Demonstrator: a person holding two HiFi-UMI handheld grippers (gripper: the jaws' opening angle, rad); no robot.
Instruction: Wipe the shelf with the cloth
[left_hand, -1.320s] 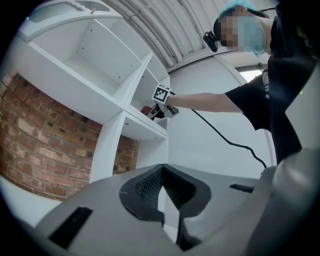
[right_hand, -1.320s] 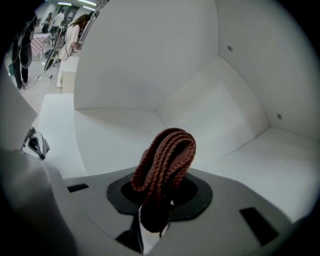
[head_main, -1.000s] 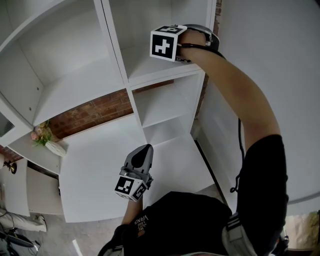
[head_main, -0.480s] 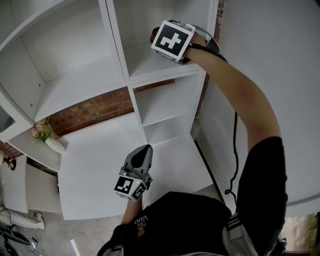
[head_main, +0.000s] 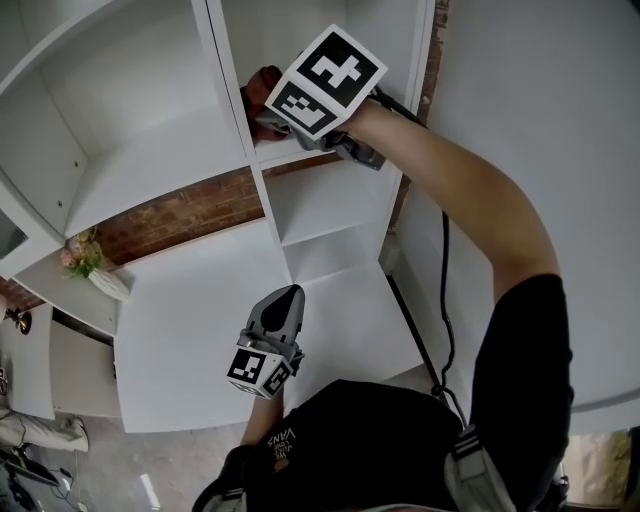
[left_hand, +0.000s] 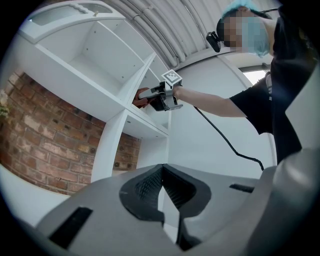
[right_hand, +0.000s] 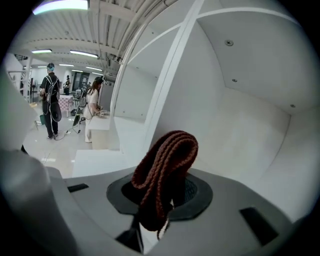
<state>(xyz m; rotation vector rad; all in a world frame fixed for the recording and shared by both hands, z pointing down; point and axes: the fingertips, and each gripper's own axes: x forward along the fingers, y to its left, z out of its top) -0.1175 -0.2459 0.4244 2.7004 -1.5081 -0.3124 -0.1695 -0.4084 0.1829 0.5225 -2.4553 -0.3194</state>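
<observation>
A white shelf unit (head_main: 150, 160) with open compartments stands before me. My right gripper (head_main: 262, 108) is raised at the front edge of an upper shelf (head_main: 300, 150), beside the upright divider (head_main: 228, 90). It is shut on a folded dark red knitted cloth (right_hand: 167, 170), which sticks out past the jaws; the cloth (head_main: 258, 85) shows as a red patch in the head view and the cloth (left_hand: 141, 100) also shows in the left gripper view. My left gripper (head_main: 283, 300) hangs low over the white counter, shut with nothing between its jaws (left_hand: 162, 192).
A brick wall (head_main: 170, 215) shows behind the lower shelves. A small vase of flowers (head_main: 90, 272) stands on the counter's (head_main: 190, 330) left part. A black cable (head_main: 440, 300) trails from my right arm. People stand far off in the room (right_hand: 52, 105).
My right gripper has swung left and down from inside the upper compartment to its front edge near the divider, bringing the red cloth into sight. My left gripper has stayed still.
</observation>
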